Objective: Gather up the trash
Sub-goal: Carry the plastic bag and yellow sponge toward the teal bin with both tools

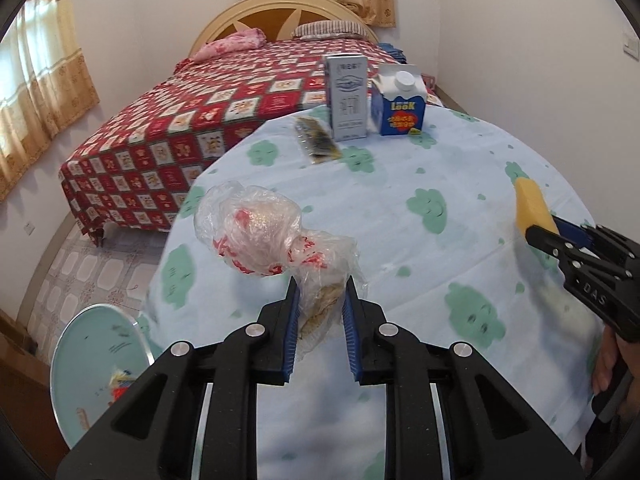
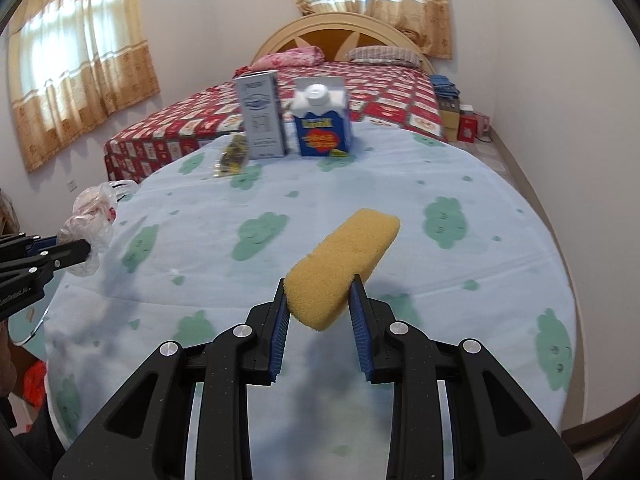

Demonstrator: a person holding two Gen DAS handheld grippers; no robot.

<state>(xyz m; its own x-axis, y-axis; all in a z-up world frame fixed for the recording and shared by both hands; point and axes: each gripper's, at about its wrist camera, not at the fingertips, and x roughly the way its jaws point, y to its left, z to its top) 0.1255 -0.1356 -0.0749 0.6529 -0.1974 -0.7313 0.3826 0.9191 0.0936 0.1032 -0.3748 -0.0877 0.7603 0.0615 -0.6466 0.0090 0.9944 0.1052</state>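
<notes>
Between the blue pads of the left tongs (image 1: 320, 300) sits a crumpled plastic bag (image 1: 264, 236), pinched tight and lifted over the near left edge of the round worktop (image 1: 440, 184). Over on the right, the right tongs (image 2: 318, 300) squeeze a yellow sponge (image 2: 344, 256) above the cloth. Lots of open cloth lies in the middle. At the far edge stand a grey carton (image 1: 346, 96) and a blue carton (image 1: 398, 102), with a small wrapper (image 1: 316, 140) beside them.

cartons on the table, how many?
2. The tall grey carton stands upright at the far edge of the table; the blue carton with a white cap stands just right of it. None seems hidden.
</notes>
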